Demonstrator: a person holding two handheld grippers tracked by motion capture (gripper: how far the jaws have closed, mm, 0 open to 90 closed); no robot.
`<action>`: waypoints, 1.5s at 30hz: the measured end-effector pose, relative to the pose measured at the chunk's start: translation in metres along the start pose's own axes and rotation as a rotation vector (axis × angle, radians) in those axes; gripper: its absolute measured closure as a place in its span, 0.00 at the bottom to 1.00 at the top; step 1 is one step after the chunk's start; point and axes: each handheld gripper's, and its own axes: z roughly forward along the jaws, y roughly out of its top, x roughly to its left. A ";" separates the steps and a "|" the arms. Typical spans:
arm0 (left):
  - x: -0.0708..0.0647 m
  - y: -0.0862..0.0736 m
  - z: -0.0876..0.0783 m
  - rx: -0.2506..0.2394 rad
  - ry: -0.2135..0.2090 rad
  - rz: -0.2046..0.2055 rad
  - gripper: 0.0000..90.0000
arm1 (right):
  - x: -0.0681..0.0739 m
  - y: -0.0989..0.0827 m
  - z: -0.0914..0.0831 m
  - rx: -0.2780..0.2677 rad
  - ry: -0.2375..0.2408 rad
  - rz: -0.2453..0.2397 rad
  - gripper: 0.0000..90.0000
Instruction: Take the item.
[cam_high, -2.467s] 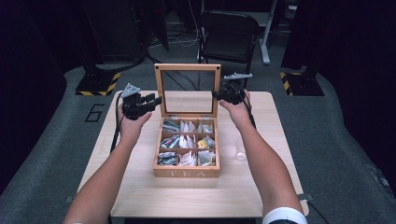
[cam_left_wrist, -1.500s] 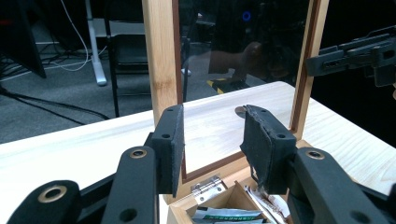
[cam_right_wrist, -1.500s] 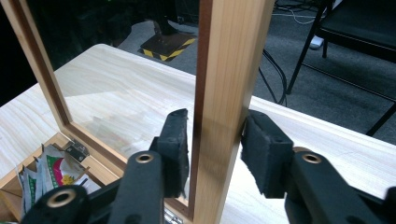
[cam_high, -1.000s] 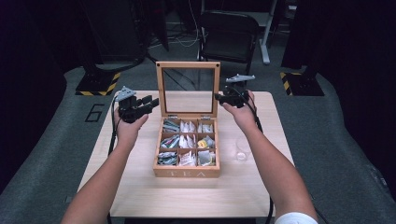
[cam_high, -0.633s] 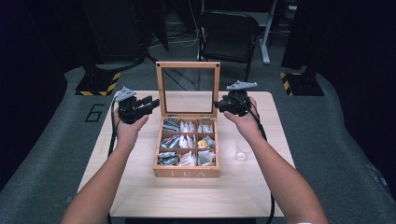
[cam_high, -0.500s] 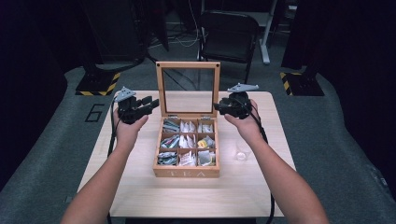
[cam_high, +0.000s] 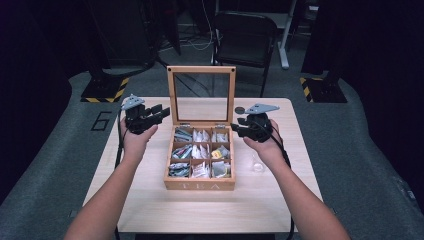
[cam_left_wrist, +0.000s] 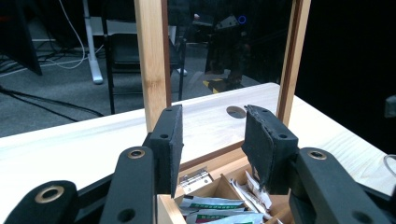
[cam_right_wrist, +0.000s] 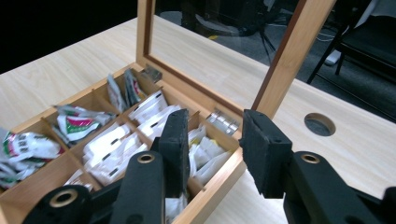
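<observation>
We see a wooden tea box (cam_high: 200, 185) near the middle of a pale wood-grain table (cam_high: 150, 200), its lid (cam_high: 201, 70) standing upright at the back: a light wooden frame around a clear pane, hinged to the box by small metal hinges (cam_right_wrist: 223, 121). Inside, thin wooden dividers split the box into a grid of compartments, and each compartment we can make out holds flat paper tea sachets (cam_high: 200, 150), some white, some printed in green and red, with one yellowish packet on the right side of the middle row; they lean loosely, not stacked neatly. The front wall carries the letters TEA. Our left gripper (cam_high: 162, 111) hangs just beside the lid's left post, above the box's back left corner; its black, matt, block-like jaws stand a modest gap apart with nothing between them, the post visible beyond the gap in the left gripper view. Our right gripper (cam_high: 235, 127) sits over the box's right wall near the back; its jaws have just been closing, yet they stand apart with nothing gripped, one pad over the sachets and one outside the wall. A round hole (cam_right_wrist: 319, 124) is cut in the table behind the box, and a small clear glass thing (cam_high: 257, 165) lies on the table right of it
</observation>
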 end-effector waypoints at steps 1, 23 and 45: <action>0.000 -0.001 0.000 0.000 0.000 0.003 0.64 | 0.002 -0.003 -0.001 -0.001 0.004 -0.007 0.69; 0.003 -0.007 -0.005 0.009 0.004 0.005 0.63 | 0.029 -0.048 0.001 0.044 0.134 -0.016 0.78; 0.002 -0.007 -0.005 0.012 0.009 0.022 0.63 | 0.046 -0.073 0.016 0.074 0.216 -0.017 0.76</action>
